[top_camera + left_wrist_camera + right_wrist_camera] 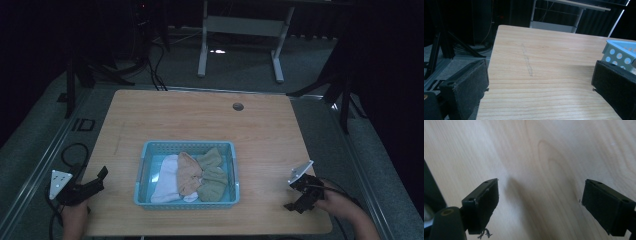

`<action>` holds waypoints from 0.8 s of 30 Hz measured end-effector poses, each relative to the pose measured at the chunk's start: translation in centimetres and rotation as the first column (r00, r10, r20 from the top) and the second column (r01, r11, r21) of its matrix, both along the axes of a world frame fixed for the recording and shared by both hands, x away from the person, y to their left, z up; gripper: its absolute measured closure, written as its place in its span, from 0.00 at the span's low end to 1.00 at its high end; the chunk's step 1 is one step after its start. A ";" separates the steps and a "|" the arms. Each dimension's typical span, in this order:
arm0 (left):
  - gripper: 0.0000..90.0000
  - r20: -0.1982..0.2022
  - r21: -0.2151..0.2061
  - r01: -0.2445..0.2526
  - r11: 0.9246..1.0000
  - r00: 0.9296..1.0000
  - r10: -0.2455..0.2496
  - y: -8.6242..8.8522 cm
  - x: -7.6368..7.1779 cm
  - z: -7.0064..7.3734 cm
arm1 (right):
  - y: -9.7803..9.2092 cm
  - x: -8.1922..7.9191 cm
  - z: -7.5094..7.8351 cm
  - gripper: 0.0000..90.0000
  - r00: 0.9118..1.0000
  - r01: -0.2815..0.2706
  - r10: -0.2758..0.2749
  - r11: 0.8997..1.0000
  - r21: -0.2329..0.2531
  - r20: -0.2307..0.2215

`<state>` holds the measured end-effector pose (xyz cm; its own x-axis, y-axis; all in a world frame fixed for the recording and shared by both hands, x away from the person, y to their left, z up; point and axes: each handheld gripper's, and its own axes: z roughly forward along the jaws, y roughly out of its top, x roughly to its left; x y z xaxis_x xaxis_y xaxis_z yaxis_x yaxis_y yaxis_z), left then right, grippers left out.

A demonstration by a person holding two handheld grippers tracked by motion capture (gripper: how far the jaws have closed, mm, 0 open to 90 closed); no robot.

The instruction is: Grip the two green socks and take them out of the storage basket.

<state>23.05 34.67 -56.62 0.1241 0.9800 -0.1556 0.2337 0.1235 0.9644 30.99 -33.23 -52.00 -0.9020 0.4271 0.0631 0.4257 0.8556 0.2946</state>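
From above, on the wooden bench (165,117), a light blue perforated basket (145,165) sits near the person's edge, holding a white cloth (166,182), a peach cloth (188,172) and an olive-green cloth (212,175) lying side by side and overlapping. The left gripper (101,176) rests at the bench's left edge, well apart from the basket; the right gripper (295,202) sits near the right front corner, also apart from it. Neither holds anything.

Along the left gripper (539,82) view, its jaws stand released and wide, bare wood between them, and a corner of the basket (617,51) shows just beyond the right-hand jaw.

Along the right gripper (540,202) view, the jaws are likewise spread wide, pointing down at plain bench grain with nothing between them.

The step in hand looks like a first reach into the basket for one cloth. To do it well, I would bring one gripper over the rim from above, pick a raised fold of a single cloth rather than an overlap, and close only once fabric fills the gap. The other gripper could steady the basket wall so the light basket does not slide or tip as the cloth lifts.
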 end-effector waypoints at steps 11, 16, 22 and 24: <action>0.01 0.001 -0.002 0.002 1.000 1.000 -0.002 0.0 0.0 0.0 | 3.3 0.7 1.8 0.16 0.993 -0.118 0.114 0.972 -0.205 -0.031; 0.01 0.002 -0.005 0.003 1.000 1.000 -0.003 0.1 0.0 0.0 | 3.9 0.8 2.7 0.16 0.991 -0.127 0.131 0.986 -0.108 0.032; 0.01 0.003 -0.006 0.002 1.000 1.000 -0.002 0.1 0.0 0.0 | 4.2 1.0 2.3 0.15 0.991 -0.124 0.127 0.991 -0.058 0.044; 0.01 0.003 -0.007 0.002 1.000 1.000 -0.002 0.1 0.0 0.0 | 4.2 0.9 2.2 0.15 0.989 -0.134 0.138 0.988 -0.072 0.045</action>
